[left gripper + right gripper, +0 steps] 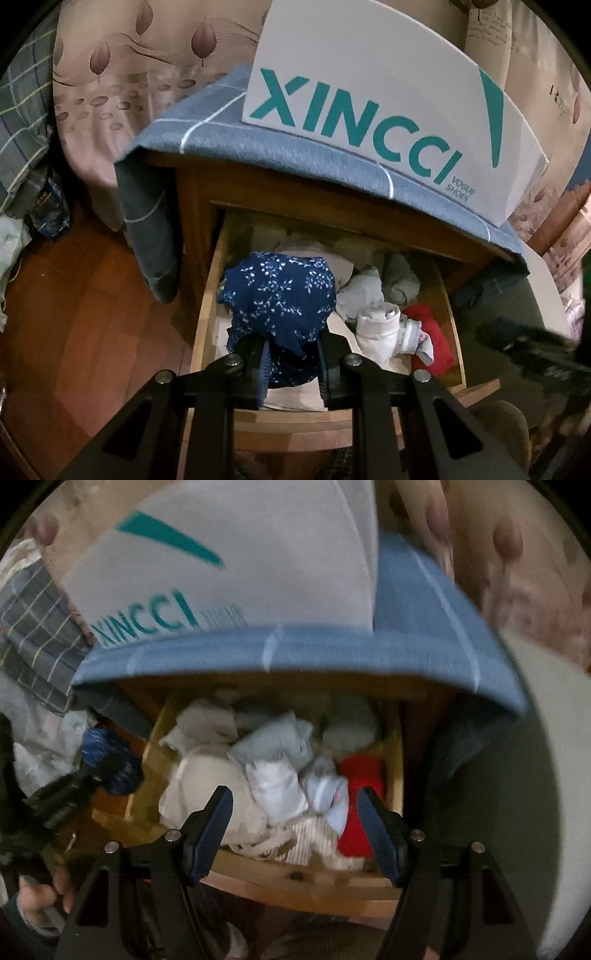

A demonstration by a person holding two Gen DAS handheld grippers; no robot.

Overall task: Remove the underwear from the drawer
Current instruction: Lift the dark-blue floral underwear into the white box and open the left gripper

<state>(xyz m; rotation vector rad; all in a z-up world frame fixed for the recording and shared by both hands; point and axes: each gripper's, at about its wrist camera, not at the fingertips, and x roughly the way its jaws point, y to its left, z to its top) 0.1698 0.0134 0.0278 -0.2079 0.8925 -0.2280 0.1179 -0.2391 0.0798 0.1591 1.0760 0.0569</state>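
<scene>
Two grippers are at work over the open drawer (207, 295) of a wooden nightstand (192, 192). The left gripper (293, 363) is clamped on a navy floral underwear (280, 295), a bunched fold being pinched between its pads while the rest of the garment hangs loose above the drawer's left part; in the right wrist view the same bundle (110, 760) is seen raised beside the drawer's left wall. The right gripper (295, 834) is held with its jaws spread and nothing between them, above a heap of rolled white socks (277, 790), pale cloths and a red garment (360, 805). The underwear is judged light, soft and limp, unlikely to slip from ribbed pads but apt to snag on neighbouring items; a thick fold or waistband is judged the best hold. A white shoe box (388, 92) rests on the blue cloth (229, 136) covering the nightstand.
</scene>
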